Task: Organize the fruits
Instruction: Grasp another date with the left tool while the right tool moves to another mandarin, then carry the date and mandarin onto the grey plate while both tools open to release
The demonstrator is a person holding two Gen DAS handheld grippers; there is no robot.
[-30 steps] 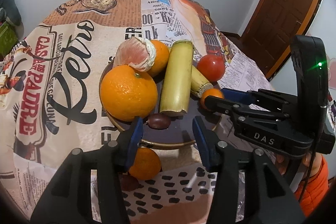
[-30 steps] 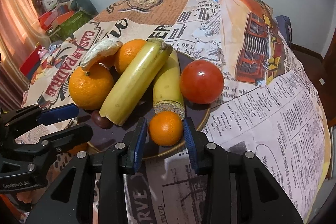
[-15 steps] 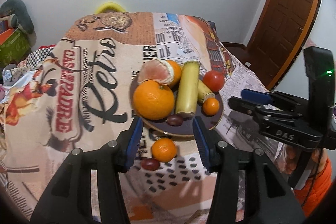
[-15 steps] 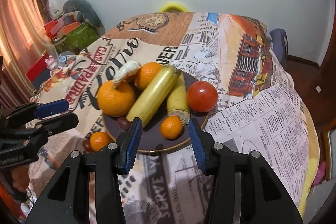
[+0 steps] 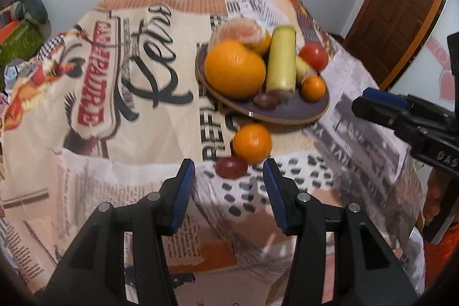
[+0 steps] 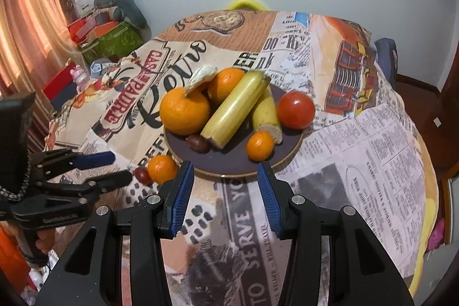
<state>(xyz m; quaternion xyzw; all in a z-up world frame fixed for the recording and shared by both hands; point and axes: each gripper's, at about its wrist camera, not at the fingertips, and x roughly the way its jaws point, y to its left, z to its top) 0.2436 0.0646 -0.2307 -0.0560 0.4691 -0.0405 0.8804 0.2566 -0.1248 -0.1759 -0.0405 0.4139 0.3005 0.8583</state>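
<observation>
Left wrist view shows your left gripper (image 5: 229,177) with jaws spread apart and holding nothing. Just beyond them, a small orange (image 5: 252,143) and a dark red fruit (image 5: 231,166) lie on the counter (image 5: 114,134), touching each other, just in front of the plate (image 5: 298,108). Your right gripper (image 6: 225,179) also has released jaws, near the plate rim. A big orange (image 6: 184,114), bananas and a tomato (image 6: 295,109) lie on the plate.

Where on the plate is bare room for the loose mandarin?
The near part of the plate is bare, between the dark fruit and the small mandarin. Behind is crowded. The loose mandarin lies off its left rim.
</observation>
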